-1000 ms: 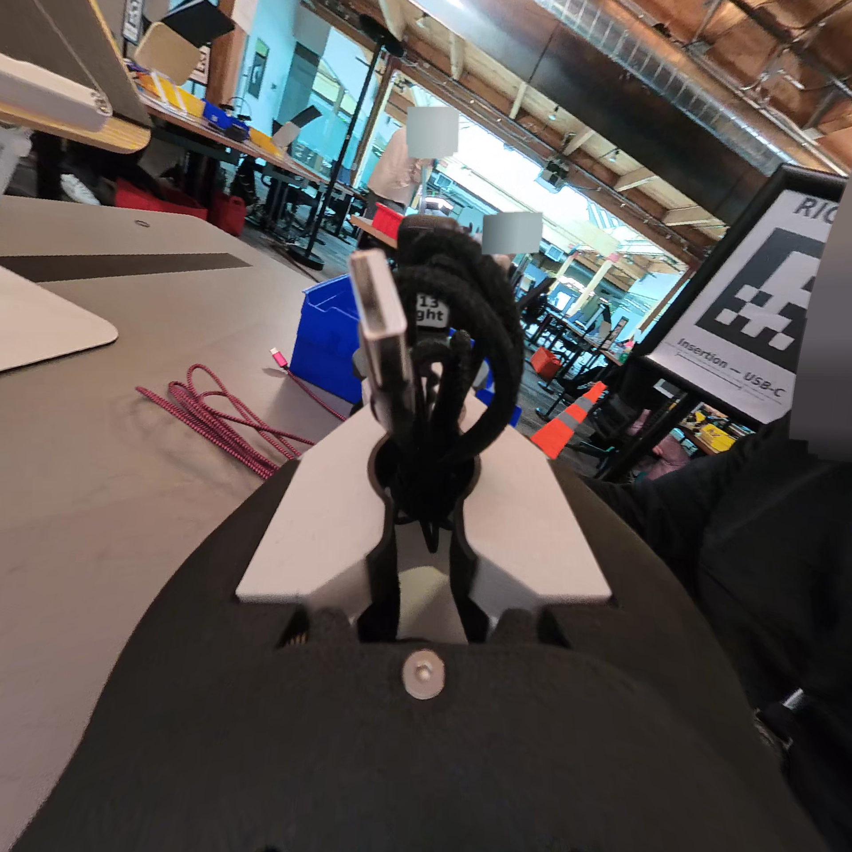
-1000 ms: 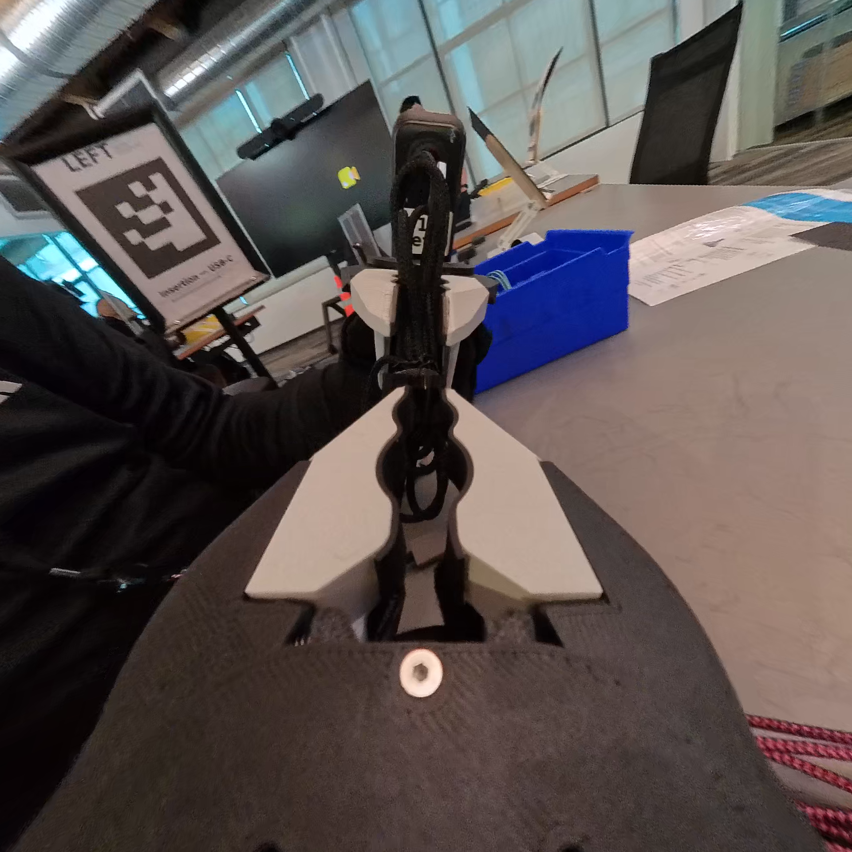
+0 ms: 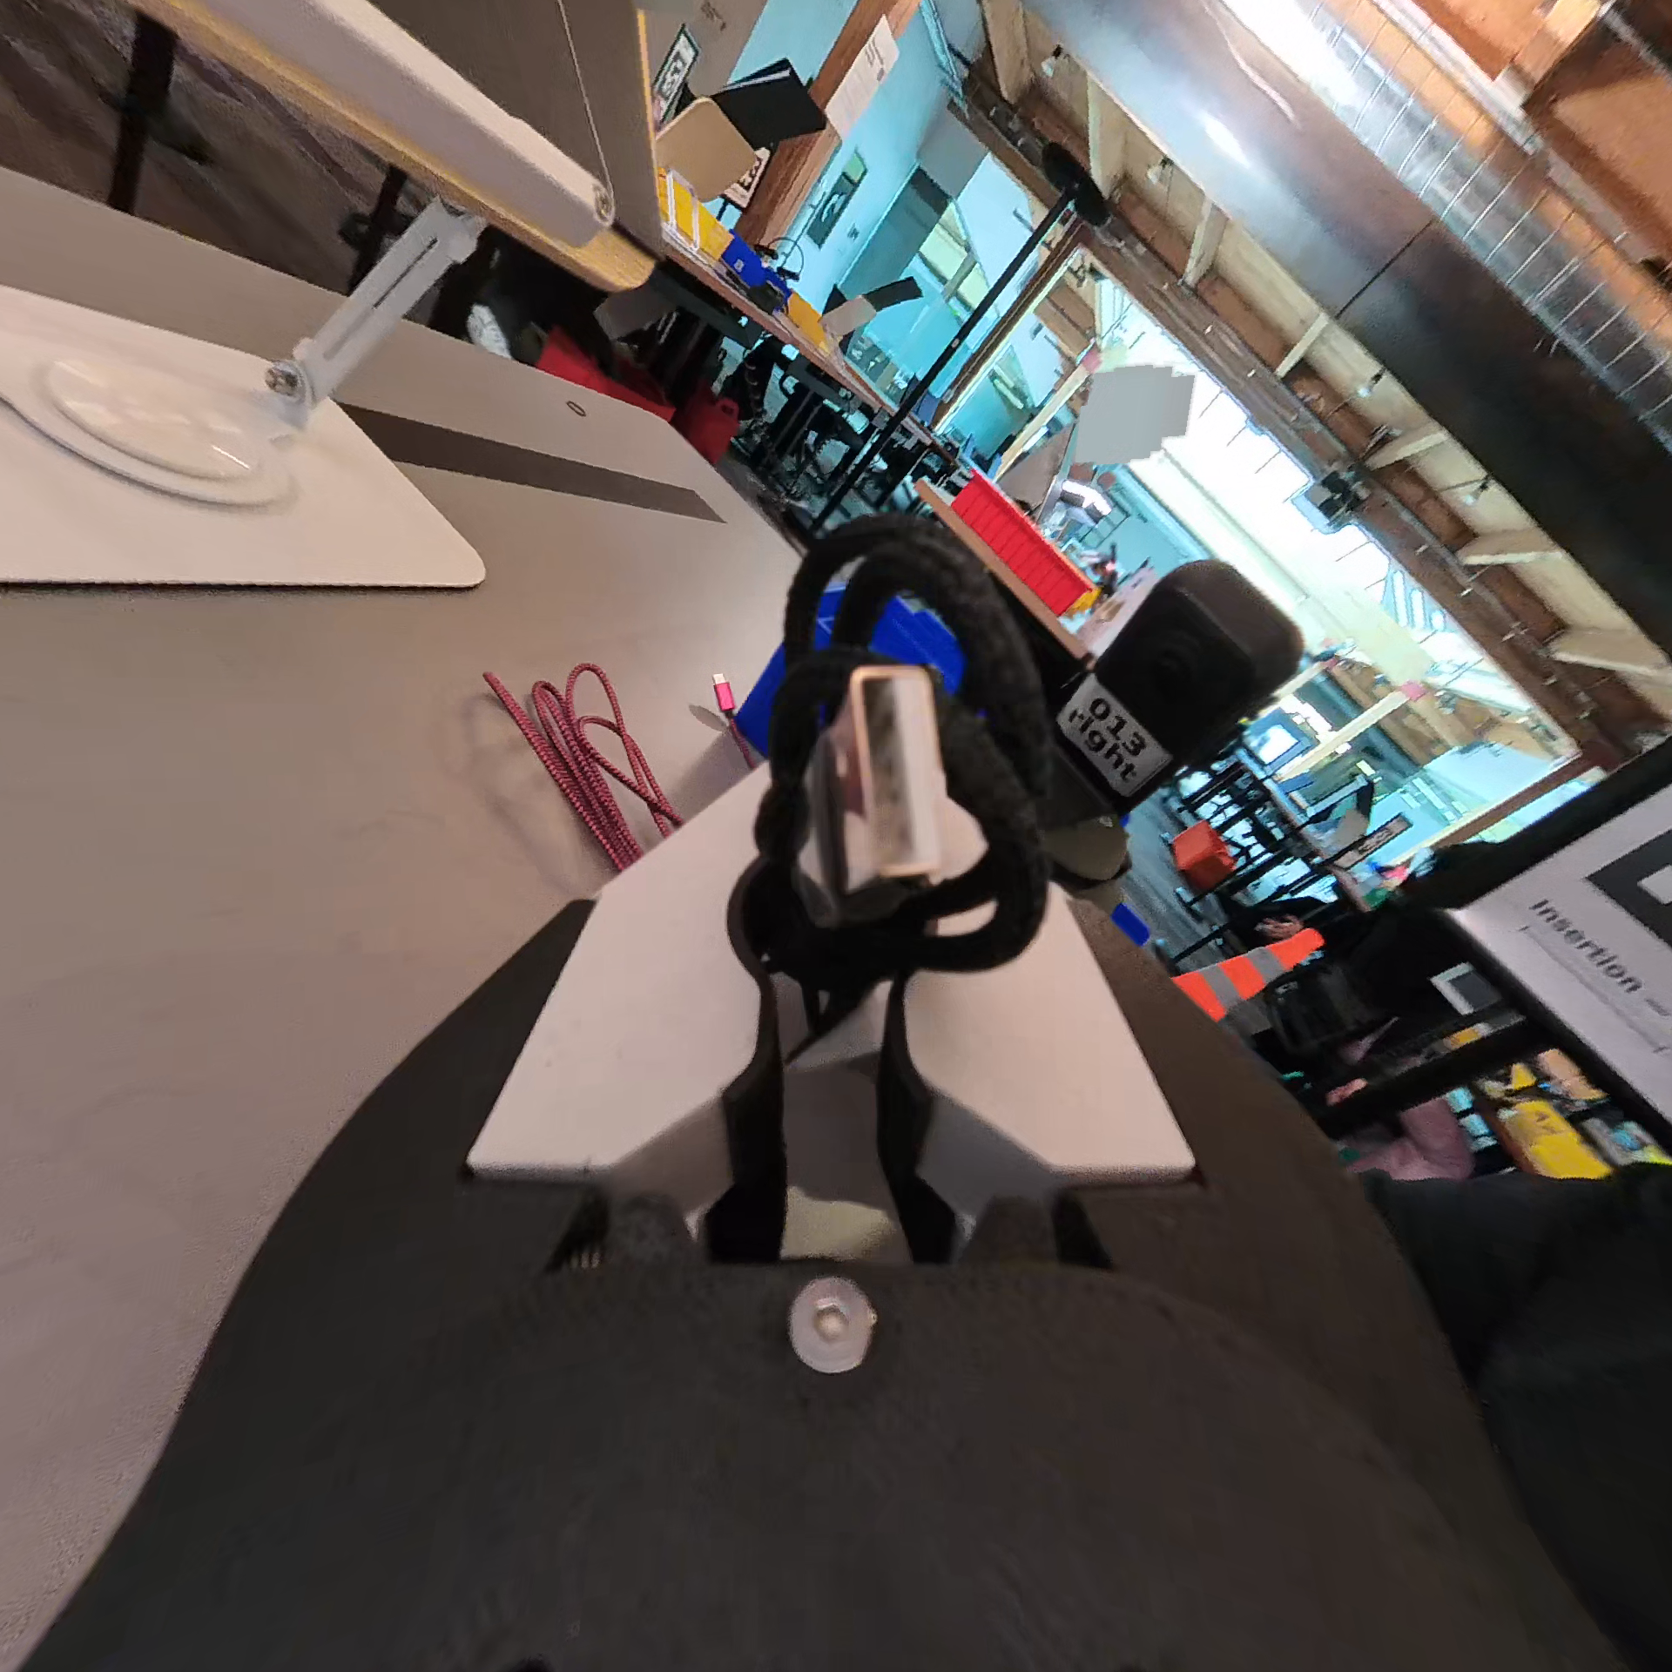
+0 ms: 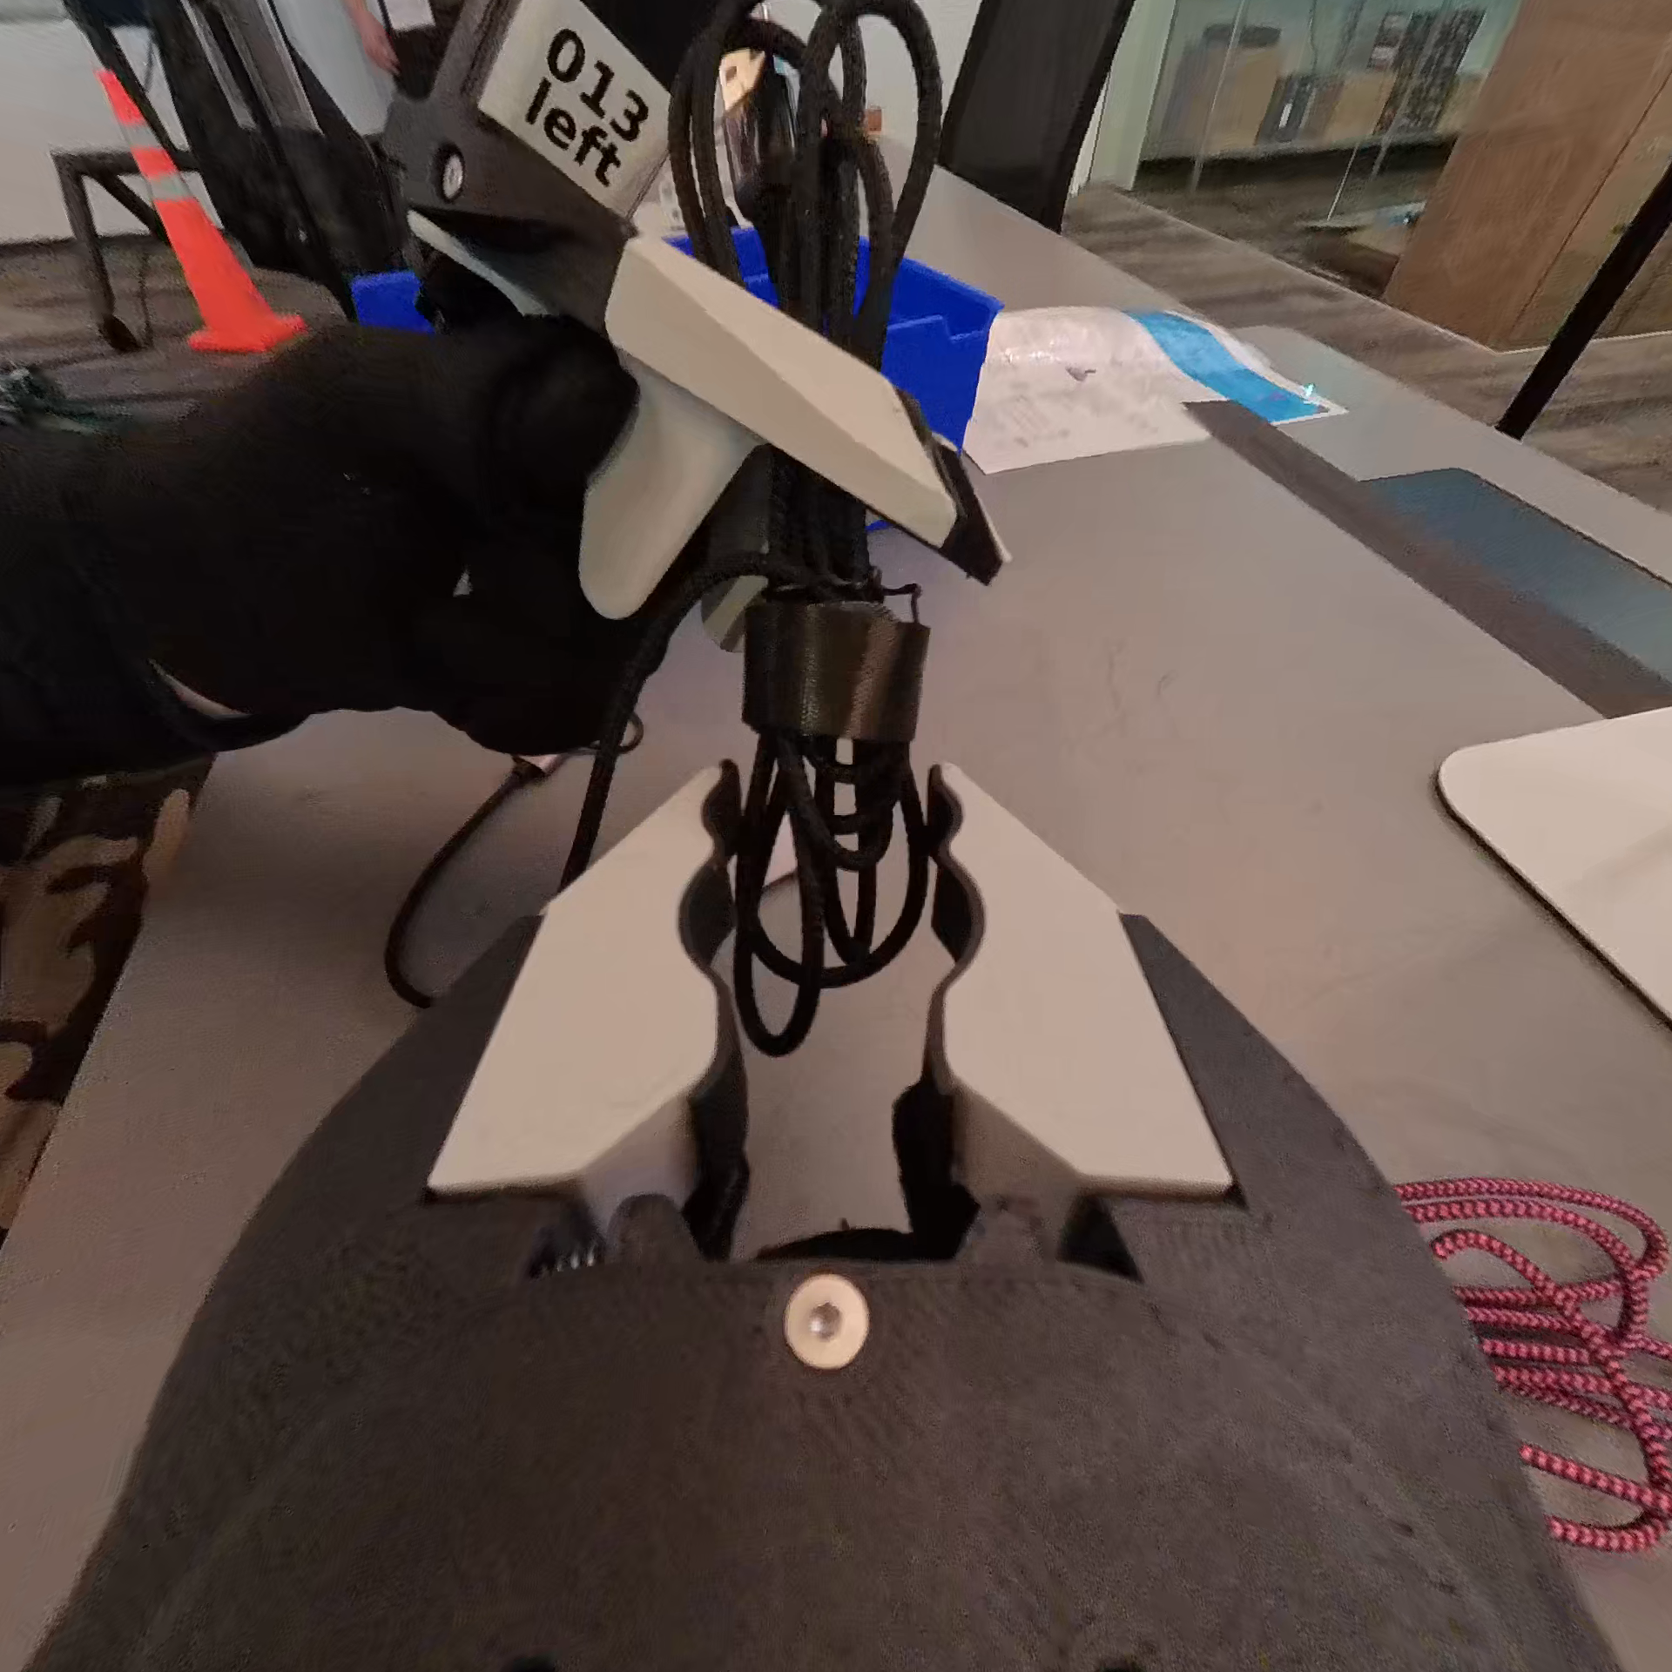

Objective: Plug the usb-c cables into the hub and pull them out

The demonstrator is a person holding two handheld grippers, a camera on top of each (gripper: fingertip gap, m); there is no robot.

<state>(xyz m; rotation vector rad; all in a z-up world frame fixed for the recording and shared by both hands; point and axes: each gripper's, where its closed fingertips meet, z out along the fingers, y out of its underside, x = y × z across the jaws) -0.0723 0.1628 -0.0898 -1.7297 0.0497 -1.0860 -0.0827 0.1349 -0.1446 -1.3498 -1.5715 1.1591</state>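
A bundle of black braided cable (image 3: 977, 633) is tied with a black band (image 4: 832, 669). A flat silver metal piece (image 3: 882, 787), seemingly the hub, lies in the bundle. My left gripper (image 3: 887, 905) is shut on the bundle and holds it above the grey table (image 3: 271, 859). It shows tilted in the right wrist view (image 4: 814, 561), held by a gloved hand (image 4: 362, 525). My right gripper (image 4: 828, 787) is open. The bundle's lower loops (image 4: 814, 905) hang between its jaws, not gripped. Its camera (image 3: 1194, 651) shows behind the bundle.
A red braided cable (image 3: 579, 733) lies coiled on the table, also in the right wrist view (image 4: 1556, 1339). A blue bin (image 4: 932, 335) stands behind the bundle. A white stand base (image 3: 226, 525) is to one side. Papers (image 4: 1086, 389) and an orange cone (image 4: 208, 244) lie beyond. Tip to tip, the grippers are about 6 cm apart.
My right gripper has opened and let go of the cable bundle. My left gripper has tilted over with the bundle still in it.
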